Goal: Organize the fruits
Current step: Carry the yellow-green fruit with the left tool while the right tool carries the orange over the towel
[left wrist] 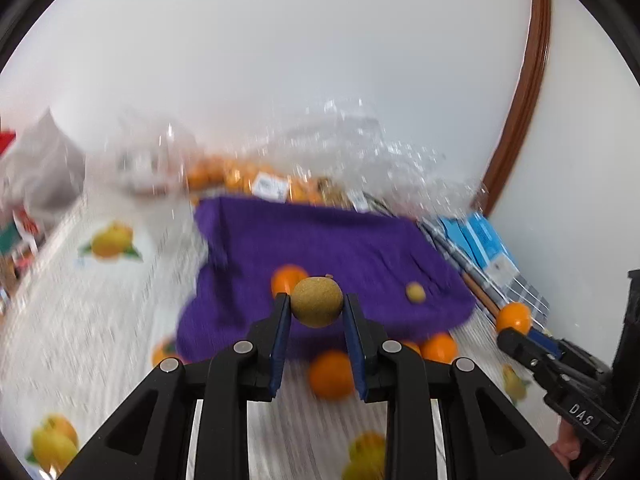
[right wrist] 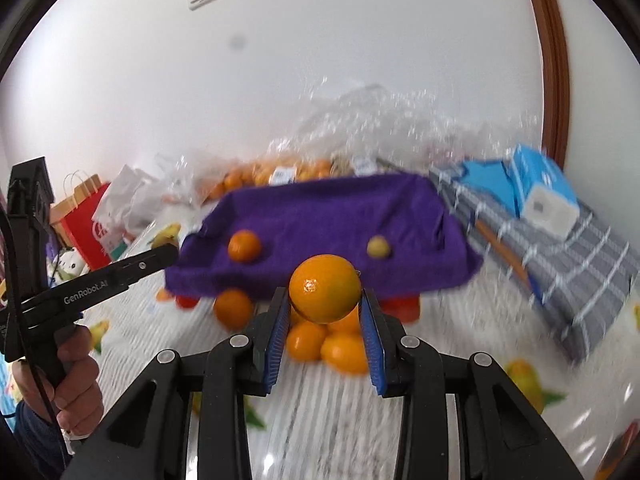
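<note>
1. Between the blue ribbed pads (left wrist: pixel 280 344) of the left claw (left wrist: pixel 316 304) sits a round brown fruit (left wrist: pixel 317 301) with a dull, sandy, rough skin; the jaws are closed on it at the tips, and it is held above the bench.
2. The right claw (right wrist: pixel 325 300) is closed on an orange (right wrist: pixel 325 289), smooth and glossy with a bright highlight, pinched at its sides by the same blue ribbed pads (right wrist: pixel 278 332). In the left view this claw (left wrist: pixel 514 326) shows at the right edge with its orange (left wrist: pixel 515 317).
3. Both claws have black, hard plastic arms with round silver rivets.
4. The bench (right wrist: pixel 320 400) wears a pale cloth with fine grey streaks and printed yellow fruit with green leaves.
5. A purple cloth (right wrist: pixel 332 220), soft and fuzzy, is draped over something raised; on it lie a small orange (right wrist: pixel 244 245) and a small yellowish round fruit (right wrist: pixel 378 247), well apart.
6. Below the right claw a heap of oranges (right wrist: pixel 332 344) rests on the bench, just in front of the purple cloth; one more orange (right wrist: pixel 233 307) lies to the left of it.
7. Behind the cloth a crinkled clear plastic bag (right wrist: pixel 360 120) holds more oranges.
8. To the right lie a grey checked fabric (right wrist: pixel 580 264) and blue boxes (right wrist: pixel 540 184).
9. A hand (right wrist: pixel 76 380) grips the left claw's handle in the right view.
</note>
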